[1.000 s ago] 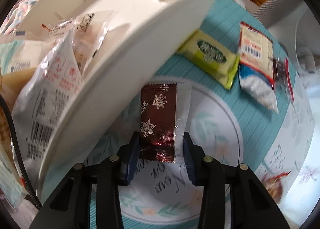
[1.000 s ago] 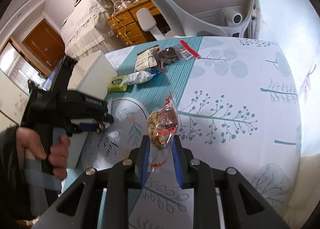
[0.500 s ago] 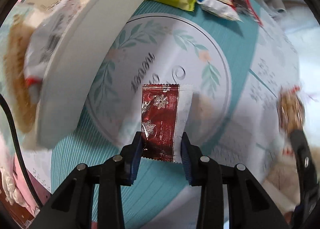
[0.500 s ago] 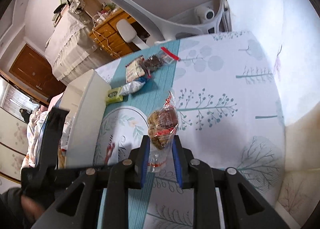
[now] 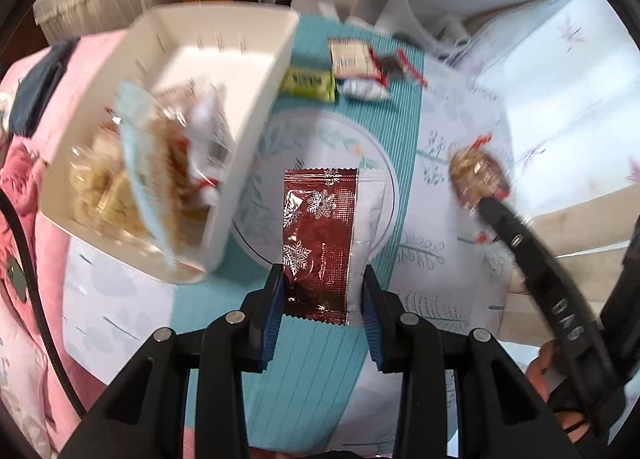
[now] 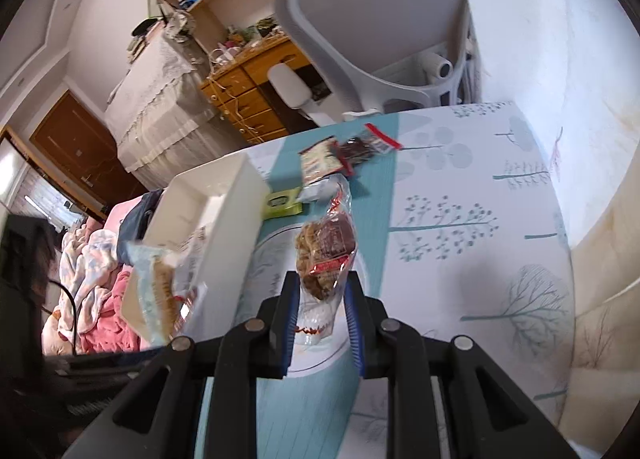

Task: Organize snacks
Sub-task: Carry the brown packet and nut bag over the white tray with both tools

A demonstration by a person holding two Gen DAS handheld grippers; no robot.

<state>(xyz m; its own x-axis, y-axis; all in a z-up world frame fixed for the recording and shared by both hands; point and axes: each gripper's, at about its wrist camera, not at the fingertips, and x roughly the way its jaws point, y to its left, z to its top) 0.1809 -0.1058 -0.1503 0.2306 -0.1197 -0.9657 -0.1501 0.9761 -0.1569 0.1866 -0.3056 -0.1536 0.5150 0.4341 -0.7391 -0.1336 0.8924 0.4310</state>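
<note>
My left gripper [image 5: 323, 291] is shut on a dark red snowflake packet [image 5: 320, 235], held high above the table. My right gripper [image 6: 322, 299] is shut on a clear bag of brown snacks [image 6: 325, 255], also lifted; that bag shows in the left wrist view [image 5: 476, 179] at the right. A white bin [image 5: 256, 107] holding several snack packs stands at the left; it also shows in the right wrist view [image 6: 228, 219]. A green packet [image 5: 307, 82], a white-and-red packet [image 5: 349, 57] and a dark packet [image 5: 390, 65] lie beyond the bin.
A teal and white patterned tablecloth [image 6: 460, 219] covers the table. A grey office chair [image 6: 372, 27] stands behind the far edge. Pink bedding [image 5: 24, 187] lies left of the bin. A wooden dresser [image 6: 248, 95] is in the background.
Both grippers have risen well above the table with their packets still held. The bin now sits lower and farther left in the left wrist view, and the right gripper has come nearer.
</note>
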